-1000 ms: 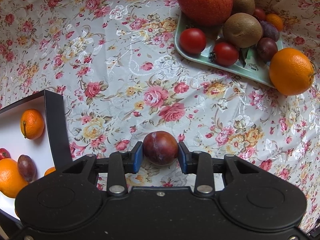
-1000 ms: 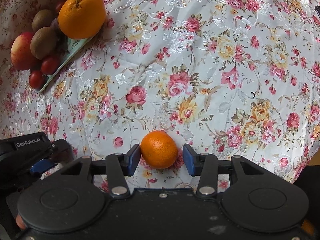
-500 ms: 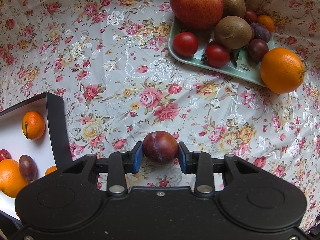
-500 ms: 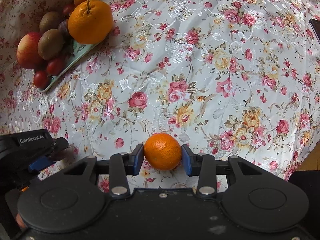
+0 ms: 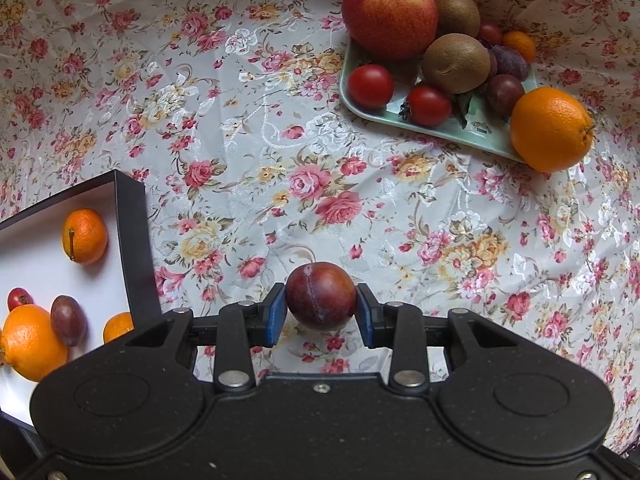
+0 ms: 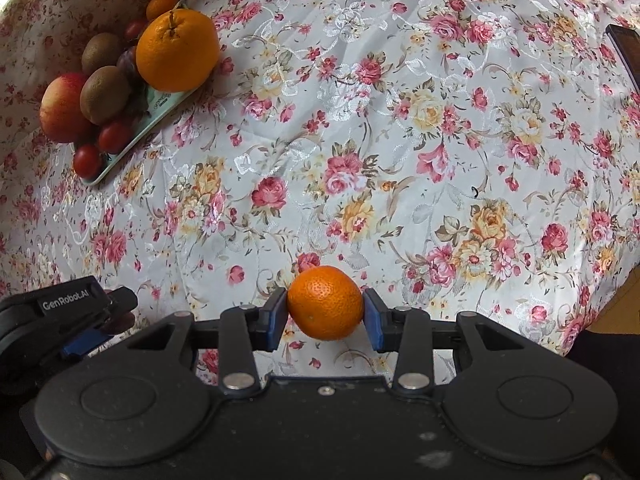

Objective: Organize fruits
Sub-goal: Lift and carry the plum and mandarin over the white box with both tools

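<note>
My left gripper (image 5: 321, 307) is shut on a dark red plum (image 5: 320, 295), held above the floral cloth. To its left stands a black box with a white floor (image 5: 134, 232) holding small mandarins (image 5: 85, 235), a big orange (image 5: 30, 342), a plum (image 5: 69, 320) and a cherry tomato (image 5: 19, 298). My right gripper (image 6: 325, 315) is shut on a small mandarin (image 6: 325, 302). A green tray (image 5: 444, 130) at the far right of the left wrist view carries an apple (image 5: 390, 16), kiwis (image 5: 456, 63), tomatoes (image 5: 370, 86), plums and an orange (image 5: 551, 129).
The same tray (image 6: 120, 160) with its fruit lies at the upper left of the right wrist view. The left gripper's body (image 6: 68, 316) shows at that view's lower left. A dark flat object (image 6: 626, 52) lies at the right edge. Floral cloth covers the table.
The right gripper's fingers closed onto the small mandarin and lifted it. The left gripper has moved back a little with the plum, so the tray looks farther and more of the box shows.
</note>
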The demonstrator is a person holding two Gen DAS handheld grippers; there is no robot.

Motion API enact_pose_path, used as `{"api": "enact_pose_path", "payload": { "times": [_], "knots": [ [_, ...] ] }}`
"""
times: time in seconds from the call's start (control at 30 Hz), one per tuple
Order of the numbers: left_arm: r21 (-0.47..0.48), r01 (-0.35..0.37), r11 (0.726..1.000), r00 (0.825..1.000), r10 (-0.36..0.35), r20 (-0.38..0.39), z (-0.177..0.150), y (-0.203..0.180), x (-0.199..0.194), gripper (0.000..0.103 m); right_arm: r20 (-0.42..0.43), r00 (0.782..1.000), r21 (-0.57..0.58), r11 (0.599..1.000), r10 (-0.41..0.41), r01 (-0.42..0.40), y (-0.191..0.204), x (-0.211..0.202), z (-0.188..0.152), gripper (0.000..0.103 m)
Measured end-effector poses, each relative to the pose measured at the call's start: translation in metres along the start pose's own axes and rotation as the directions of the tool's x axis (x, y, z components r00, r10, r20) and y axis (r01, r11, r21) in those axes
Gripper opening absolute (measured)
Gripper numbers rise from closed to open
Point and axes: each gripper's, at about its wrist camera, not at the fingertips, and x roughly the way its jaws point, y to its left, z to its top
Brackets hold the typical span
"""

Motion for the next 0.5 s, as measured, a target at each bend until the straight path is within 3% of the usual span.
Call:
{"api": "enact_pose_path", "payload": {
  "times": [0.5],
  "knots": [
    [-0.024, 0.007, 1.000, 0.999, -0.006, 0.044, -0.029, 0.025, -0.023, 0.045, 0.001, 1.000, -0.025, 1.000, -0.002, 0.002, 0.002, -0.009, -0.032, 0.041]
  ]
}}
